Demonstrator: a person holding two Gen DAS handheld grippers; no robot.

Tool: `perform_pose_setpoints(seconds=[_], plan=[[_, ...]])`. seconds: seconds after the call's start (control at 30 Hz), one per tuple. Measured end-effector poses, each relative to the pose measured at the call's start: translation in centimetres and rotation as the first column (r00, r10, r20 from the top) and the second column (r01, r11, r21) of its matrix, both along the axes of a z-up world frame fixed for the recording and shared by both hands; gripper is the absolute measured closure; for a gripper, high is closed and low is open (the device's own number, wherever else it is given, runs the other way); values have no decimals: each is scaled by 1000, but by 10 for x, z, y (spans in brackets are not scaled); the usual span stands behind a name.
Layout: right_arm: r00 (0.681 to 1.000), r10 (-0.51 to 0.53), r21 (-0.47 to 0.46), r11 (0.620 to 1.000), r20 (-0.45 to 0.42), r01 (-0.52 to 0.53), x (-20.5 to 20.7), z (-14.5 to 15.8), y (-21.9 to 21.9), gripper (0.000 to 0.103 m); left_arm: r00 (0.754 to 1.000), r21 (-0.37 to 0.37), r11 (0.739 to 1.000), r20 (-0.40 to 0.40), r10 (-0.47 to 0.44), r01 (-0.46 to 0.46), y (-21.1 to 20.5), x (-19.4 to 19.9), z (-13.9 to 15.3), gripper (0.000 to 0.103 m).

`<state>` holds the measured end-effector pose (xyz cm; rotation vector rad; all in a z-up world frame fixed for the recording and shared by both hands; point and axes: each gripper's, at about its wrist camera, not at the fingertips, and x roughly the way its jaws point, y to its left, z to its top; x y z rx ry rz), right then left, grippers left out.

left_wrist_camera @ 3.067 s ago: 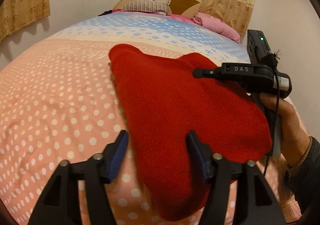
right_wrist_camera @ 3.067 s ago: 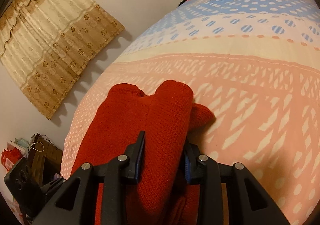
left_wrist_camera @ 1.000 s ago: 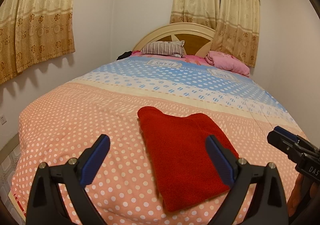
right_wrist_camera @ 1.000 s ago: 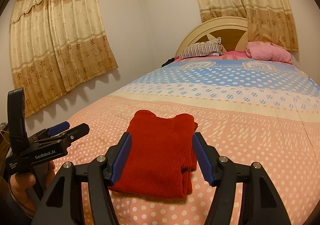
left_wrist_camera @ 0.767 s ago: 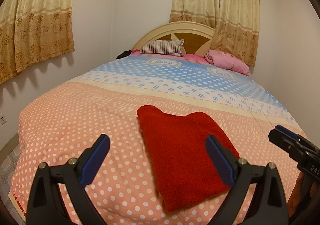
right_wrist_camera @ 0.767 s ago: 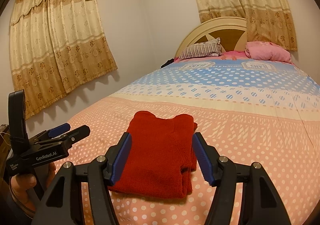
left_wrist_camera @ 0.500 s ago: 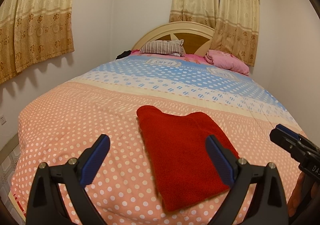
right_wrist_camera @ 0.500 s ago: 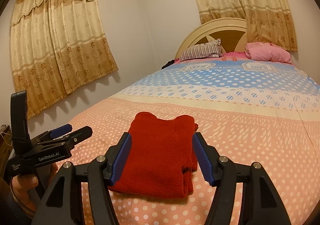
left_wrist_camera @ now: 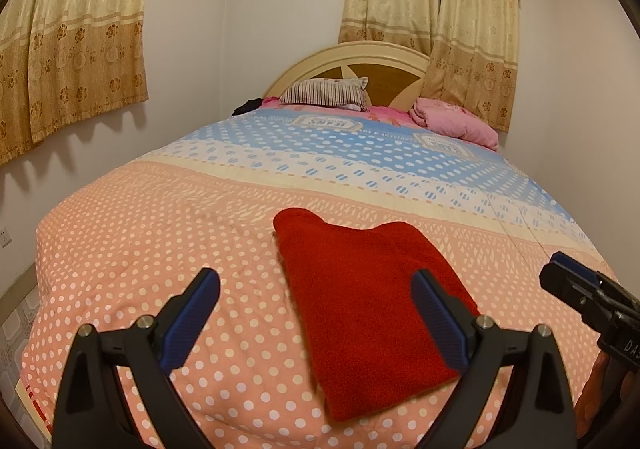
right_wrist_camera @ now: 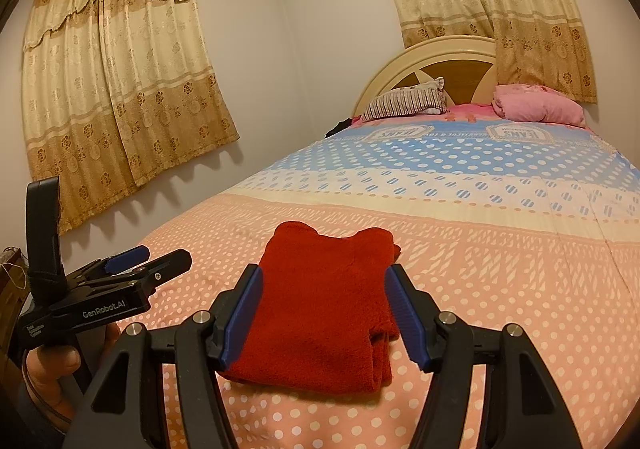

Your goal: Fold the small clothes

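Note:
A red knitted garment (left_wrist_camera: 360,297) lies folded into a compact stack on the polka-dot bedspread (left_wrist_camera: 168,233); it also shows in the right wrist view (right_wrist_camera: 324,305). My left gripper (left_wrist_camera: 316,313) is open and empty, held back from the bed's near edge, with the garment ahead and slightly right. My right gripper (right_wrist_camera: 324,313) is open and empty, held back above the near end of the garment. The right gripper shows at the right edge of the left wrist view (left_wrist_camera: 592,297); the left gripper shows at the left of the right wrist view (right_wrist_camera: 100,289).
A striped pillow (left_wrist_camera: 324,94) and a pink bundle (left_wrist_camera: 456,125) lie by the wooden headboard (left_wrist_camera: 384,65). Curtains (right_wrist_camera: 116,97) hang on the left wall and behind the headboard. The bed's near edge drops to tiled floor (left_wrist_camera: 12,325) at left.
Three seconds ago the right gripper was shut on the red garment and the left was close over it. Both have since let go, opened and pulled back; in the last second almost nothing moved.

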<state>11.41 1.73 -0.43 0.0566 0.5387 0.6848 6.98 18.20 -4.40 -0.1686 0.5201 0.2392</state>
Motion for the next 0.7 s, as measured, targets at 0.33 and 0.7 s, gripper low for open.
perform_pose_setpoints(seconds=[0.33,0.7], plan=[[1000,0,0,1000,2,0,-1,0,1,39,999,-16,1000,-45,-7,6,-1,5,-1,4],[1000,9,13,1000,15,-9,-8,6,1,39,1000,-13,1000,3,-4,4,3,-2,10,3]])
